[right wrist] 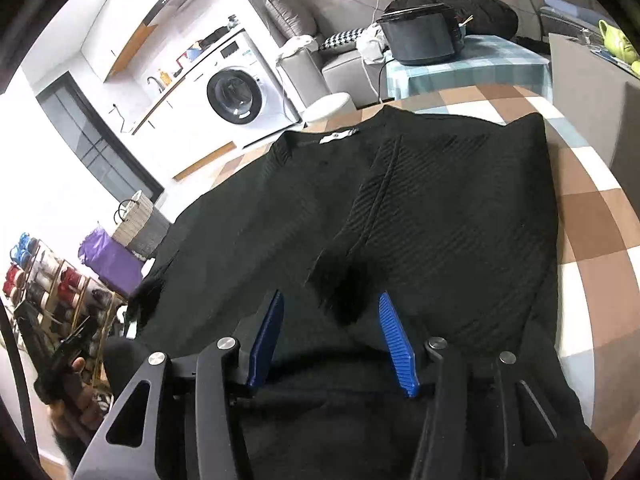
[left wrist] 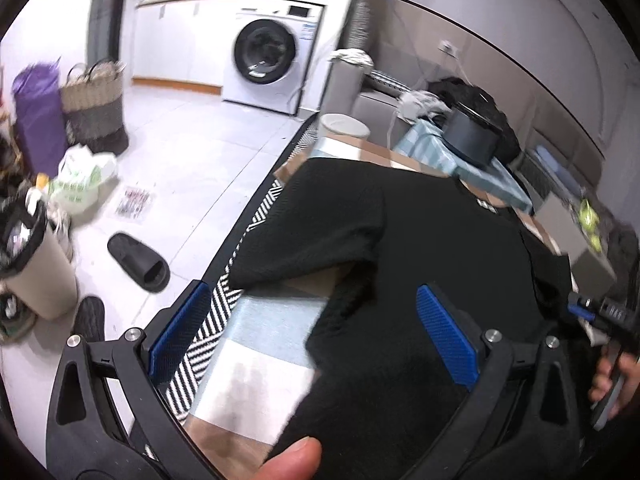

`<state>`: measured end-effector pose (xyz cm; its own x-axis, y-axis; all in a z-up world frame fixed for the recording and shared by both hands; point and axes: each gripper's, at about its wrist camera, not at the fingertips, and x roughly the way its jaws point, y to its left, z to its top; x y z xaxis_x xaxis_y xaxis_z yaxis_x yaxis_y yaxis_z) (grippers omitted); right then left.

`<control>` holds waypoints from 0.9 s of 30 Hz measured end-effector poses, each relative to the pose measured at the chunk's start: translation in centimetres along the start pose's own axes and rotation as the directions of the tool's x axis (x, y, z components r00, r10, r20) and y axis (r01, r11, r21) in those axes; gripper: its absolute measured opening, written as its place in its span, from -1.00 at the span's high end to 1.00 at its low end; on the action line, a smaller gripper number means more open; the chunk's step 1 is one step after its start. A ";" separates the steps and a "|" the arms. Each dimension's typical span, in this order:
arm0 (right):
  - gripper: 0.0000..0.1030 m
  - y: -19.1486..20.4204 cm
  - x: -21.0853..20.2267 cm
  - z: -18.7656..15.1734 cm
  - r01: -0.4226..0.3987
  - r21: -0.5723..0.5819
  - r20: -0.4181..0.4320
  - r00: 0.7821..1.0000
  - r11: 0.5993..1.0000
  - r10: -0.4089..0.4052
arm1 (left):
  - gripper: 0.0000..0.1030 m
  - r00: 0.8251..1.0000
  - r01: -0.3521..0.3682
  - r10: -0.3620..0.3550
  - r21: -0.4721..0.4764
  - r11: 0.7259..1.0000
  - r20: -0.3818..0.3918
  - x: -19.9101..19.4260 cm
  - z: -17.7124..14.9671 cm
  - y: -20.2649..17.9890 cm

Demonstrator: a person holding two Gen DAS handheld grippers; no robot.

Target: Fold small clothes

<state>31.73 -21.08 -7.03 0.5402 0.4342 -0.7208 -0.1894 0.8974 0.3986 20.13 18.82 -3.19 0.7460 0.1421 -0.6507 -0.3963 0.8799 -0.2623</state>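
Note:
A black knit top (right wrist: 400, 208) lies spread on the checked tablecloth (right wrist: 592, 216), collar and white label (right wrist: 338, 136) at the far side. One side panel with its sleeve is folded over the body. My right gripper (right wrist: 332, 332) hovers over the near hem, open, its blue pads (right wrist: 394, 340) apart and not pressing the cloth. In the left wrist view the top (left wrist: 400, 240) covers the table's right part. My left gripper (left wrist: 314, 320) stands wide open above the edge of a sleeve and bare tablecloth (left wrist: 272, 320). A thumb (left wrist: 292, 460) shows at the bottom.
A dark cooking pot (right wrist: 420, 40) sits on a side table beyond the far edge. A washing machine (left wrist: 268, 60) stands at the back. On the floor to the left lie a black slipper (left wrist: 138, 262), a bin (left wrist: 36, 264) and bags, beside a zigzag rug (left wrist: 224, 308).

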 end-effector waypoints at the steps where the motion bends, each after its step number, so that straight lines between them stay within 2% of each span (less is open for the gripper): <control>1: 0.00 -0.1 0.4 0.1 0.017 0.004 0.016 1.000 1.000 -0.018 | -0.98 1.000 -0.002 0.002 -0.022 1.000 -0.005 0.2 0.2 0.6; 2: 0.00 0.1 0.9 0.3 0.020 0.007 0.018 1.000 1.000 -0.020 | -0.98 1.000 -0.005 0.004 -0.046 0.999 -0.013 0.4 0.4 1.2; 5: 0.01 1.4 3.4 0.0 -0.024 -0.017 -0.101 0.995 1.000 0.022 | -0.98 0.999 0.005 -0.010 -0.134 0.991 -0.037 1.1 0.8 3.4; 6: 0.01 1.9 3.9 -0.3 -0.026 -0.050 -0.144 0.989 0.998 0.019 | -0.98 0.999 0.010 -0.016 -0.159 0.987 -0.040 1.2 0.9 4.0; 7: 0.01 2.3 3.9 -0.4 -0.005 -0.077 -0.151 0.989 0.997 -0.006 | -0.98 0.998 0.024 -0.034 -0.195 0.980 -0.048 1.5 1.0 4.8; 9: -0.01 2.5 3.1 -0.5 -0.009 -0.079 -0.138 0.990 0.997 -0.002 | -0.97 0.996 0.038 -0.056 -0.247 0.968 -0.067 1.9 1.2 5.9; 11: -0.10 2.5 2.0 -0.5 -0.011 -0.054 -0.127 0.992 0.999 0.004 | -0.89 0.994 0.047 -0.074 -0.288 0.956 -0.083 2.3 1.4 6.9; 13: -0.11 2.6 1.0 -0.7 0.000 -0.039 -0.107 0.994 0.999 -0.004 | -0.65 0.989 0.061 -0.102 -0.329 0.942 -0.108 3.0 1.5 7.7; 15: -0.12 2.7 0.2 -1.1 -0.018 -0.033 -0.097 0.995 0.999 0.015 | -0.49 0.978 0.089 -0.150 -0.364 0.927 -0.143 4.0 1.6 8.2; 19: -0.15 2.2 -2.2 -2.2 -0.024 0.001 -0.055 0.998 1.000 0.024 | -0.46 0.954 0.098 -0.215 -0.462 0.881 -0.208 6.6 1.1 9.4; 24: -0.15 1.8 -3.2 -3.0 -0.010 0.025 -0.032 0.999 1.000 0.010 | -0.45 0.955 0.034 -0.178 -0.509 0.860 -0.238 9.5 0.2 10.1; 26: -0.15 1.4 -3.2 -3.3 0.000 0.040 -0.037 0.999 0.999 0.001 | -0.25 0.956 0.024 -0.166 -0.499 0.866 -0.241 10.4 0.2 9.7; 27: -0.15 1.1 -3.3 -3.4 0.009 0.049 -0.036 0.999 0.999 -0.007 | -0.04 0.957 0.019 -0.159 -0.492 0.870 -0.244 10.8 0.2 9.4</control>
<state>26.96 -21.21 -6.13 0.5119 0.4302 -0.7436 -0.1438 0.8963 0.4195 24.56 28.76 -12.49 0.6456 -0.1145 -0.7551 -0.5943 0.5455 -0.5909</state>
